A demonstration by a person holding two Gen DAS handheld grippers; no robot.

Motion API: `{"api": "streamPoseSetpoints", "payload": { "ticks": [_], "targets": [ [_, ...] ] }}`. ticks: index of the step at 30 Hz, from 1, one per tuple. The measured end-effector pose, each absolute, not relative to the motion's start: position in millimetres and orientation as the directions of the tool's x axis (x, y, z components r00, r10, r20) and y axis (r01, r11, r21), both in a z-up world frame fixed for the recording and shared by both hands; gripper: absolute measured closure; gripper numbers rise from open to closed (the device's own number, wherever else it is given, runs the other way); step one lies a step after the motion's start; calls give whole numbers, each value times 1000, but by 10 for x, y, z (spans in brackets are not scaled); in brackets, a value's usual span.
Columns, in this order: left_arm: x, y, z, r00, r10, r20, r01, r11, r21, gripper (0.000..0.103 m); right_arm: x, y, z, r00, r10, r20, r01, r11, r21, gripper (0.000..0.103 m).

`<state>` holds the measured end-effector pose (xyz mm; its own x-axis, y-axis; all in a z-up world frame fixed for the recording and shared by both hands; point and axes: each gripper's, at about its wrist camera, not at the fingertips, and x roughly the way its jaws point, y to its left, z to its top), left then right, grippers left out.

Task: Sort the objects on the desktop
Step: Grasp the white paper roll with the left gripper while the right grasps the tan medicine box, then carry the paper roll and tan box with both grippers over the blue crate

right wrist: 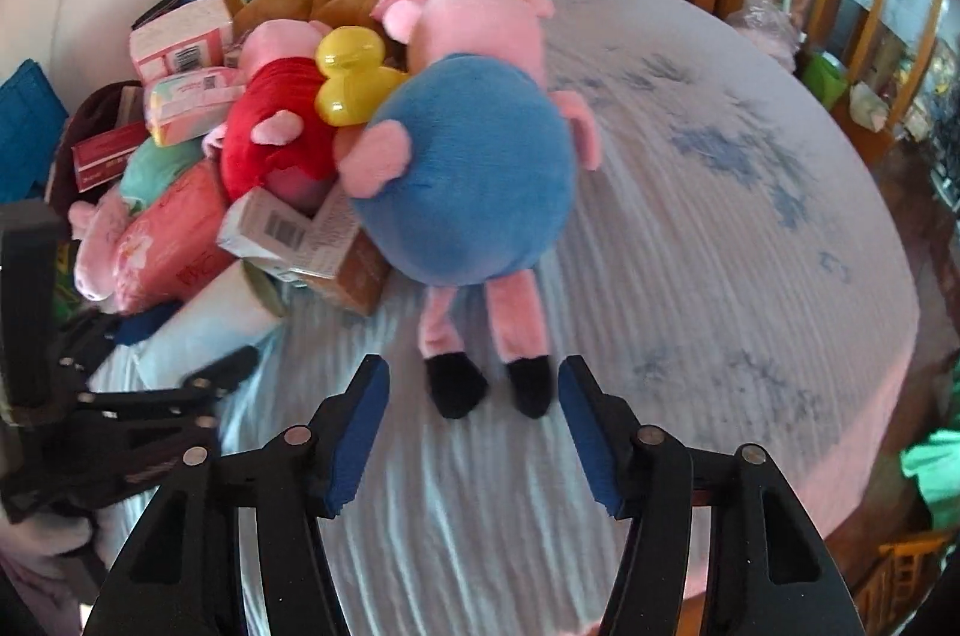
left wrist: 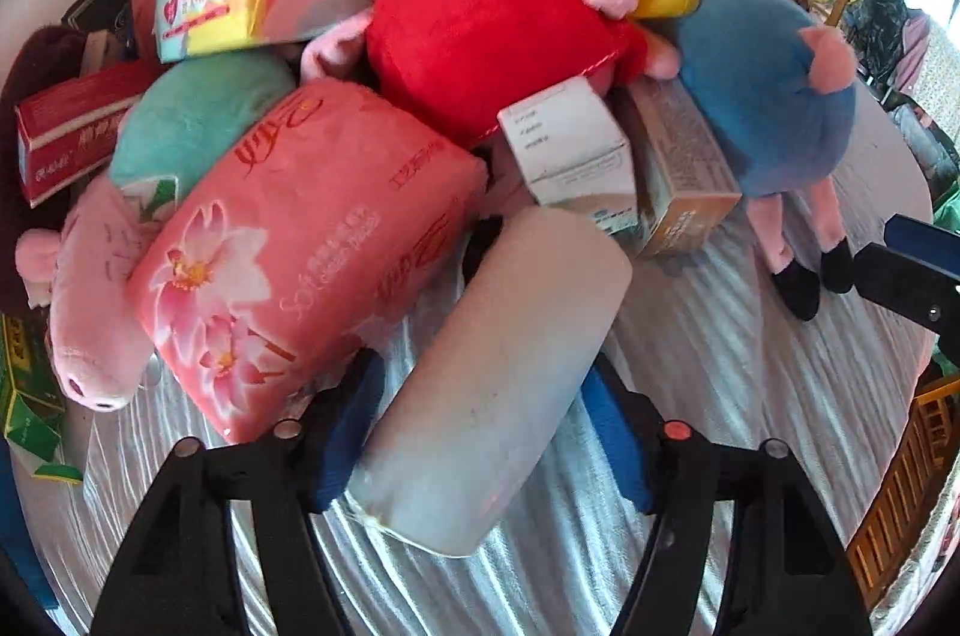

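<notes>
White tissue roll [left wrist: 492, 378]: lies between the blue pads of the left gripper [left wrist: 486, 432], jaws part-closed around it, firm contact not certain. Blue-bodied pig plush [right wrist: 468, 168]: black feet just ahead of the right gripper [right wrist: 474, 420], jaws part-open, nothing held. Pile [left wrist: 312, 192] of packs, boxes and plush beyond both grippers looks unsorted; task appears barely begun.
</notes>
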<state>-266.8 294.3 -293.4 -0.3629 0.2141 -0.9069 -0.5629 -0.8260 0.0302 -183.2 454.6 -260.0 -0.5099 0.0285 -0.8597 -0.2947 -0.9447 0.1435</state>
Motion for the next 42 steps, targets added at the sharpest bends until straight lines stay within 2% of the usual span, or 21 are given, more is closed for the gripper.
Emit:
{"api": "streamPoseSetpoints", "payload": {
  "ticks": [4, 8, 14, 16, 20, 27, 42],
  "targets": [
    [-2748, 2684, -2904, -316, 285, -905, -495, -863, -99, 45, -2012, 4383, -2620, -530, -64, -846, -231, -949, 216, 48],
    [-2700, 2722, -2896, -343, 278, -897, -500, -863, -77, 46, -2250, 4251, -2736, -528, -84, -845, -196, -956, 217, 50],
    [-2720, 2763, -2896, -350, 287, -892, -483, -871, -91, 46, -2561, 4252, -2947, -515, -49, -856, -232, -953, 194, 55],
    [-2713, 2783, -2894, -356, 281, -891, -483, -872, -82, 47, -2597, 4282, -2978, -519, -48, -854, -241, -950, 200, 65],
    [-2636, 2783, -2855, -367, 277, -888, -492, -868, -67, 48, -2492, 4307, -2919, -523, -48, -851, -232, -953, 196, 69],
    [-2386, 2782, -2480, -426, 317, -847, -524, -850, -54, 58, -2052, 4333, -2601, -574, -55, -817, -227, -948, 223, 74],
    [-2493, 2461, -1690, -635, 306, -709, -422, -907, -14, 58, -1802, 4093, -1528, -770, -7, -638, -126, -978, 164, 75]
  ]
}}
